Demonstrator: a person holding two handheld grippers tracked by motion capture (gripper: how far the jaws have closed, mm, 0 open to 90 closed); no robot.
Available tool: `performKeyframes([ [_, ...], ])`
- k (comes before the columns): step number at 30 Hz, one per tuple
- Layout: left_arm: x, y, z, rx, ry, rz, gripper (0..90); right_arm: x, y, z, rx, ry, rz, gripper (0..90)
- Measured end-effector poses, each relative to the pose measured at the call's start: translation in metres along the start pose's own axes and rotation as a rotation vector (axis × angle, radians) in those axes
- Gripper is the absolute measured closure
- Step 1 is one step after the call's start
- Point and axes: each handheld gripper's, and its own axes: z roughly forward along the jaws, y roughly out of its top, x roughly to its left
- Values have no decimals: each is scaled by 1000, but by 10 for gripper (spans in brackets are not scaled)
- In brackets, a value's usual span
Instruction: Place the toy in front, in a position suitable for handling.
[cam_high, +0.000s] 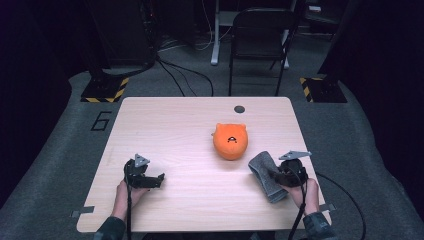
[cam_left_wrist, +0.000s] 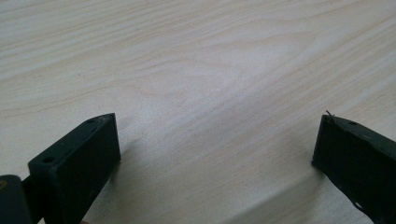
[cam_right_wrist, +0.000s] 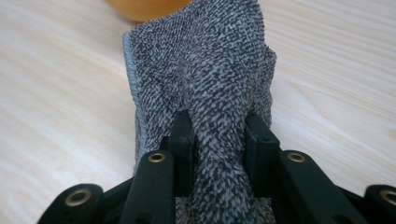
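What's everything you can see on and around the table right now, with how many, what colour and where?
table: one, light wood, centre of the high view
plush toy: one, orange with a small face, on the table right of centre
cloth: one, grey and fuzzy, near right part of the table beside the plush toy
folding chair: one, dark, on the floor beyond the table
hazard-striped bases: two, yellow and black, on the floor at the far left and far right of the table
left hand-held gripper: one, black, near left of the table, jaws open over bare wood
right hand-held gripper: one, black, near right, jaws shut on the cloth
forearms: two, coming in from the bottom edge
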Motion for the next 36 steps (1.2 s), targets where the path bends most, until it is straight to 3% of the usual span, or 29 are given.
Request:
performKeyframes([
  [4, 0, 0, 0, -2, 1, 0, 5, -15, 1, 0, -12, -25, 54, 685],
  [9, 0, 0, 0, -2, 0, -1, 5, -30, 4, 3, -19, -52, 79, 679],
  [17, 0, 0, 1, -9, 2, 2, 5, -55, 13, 19, -17, -103, 162, 679],
  [23, 0, 0, 1, -11, 3, 2, 5, -64, 19, 26, -22, -124, 185, 678],
  [36, 0, 0, 1, -12, 3, 1, 5, -75, 27, 45, -10, -243, 216, 663],
])
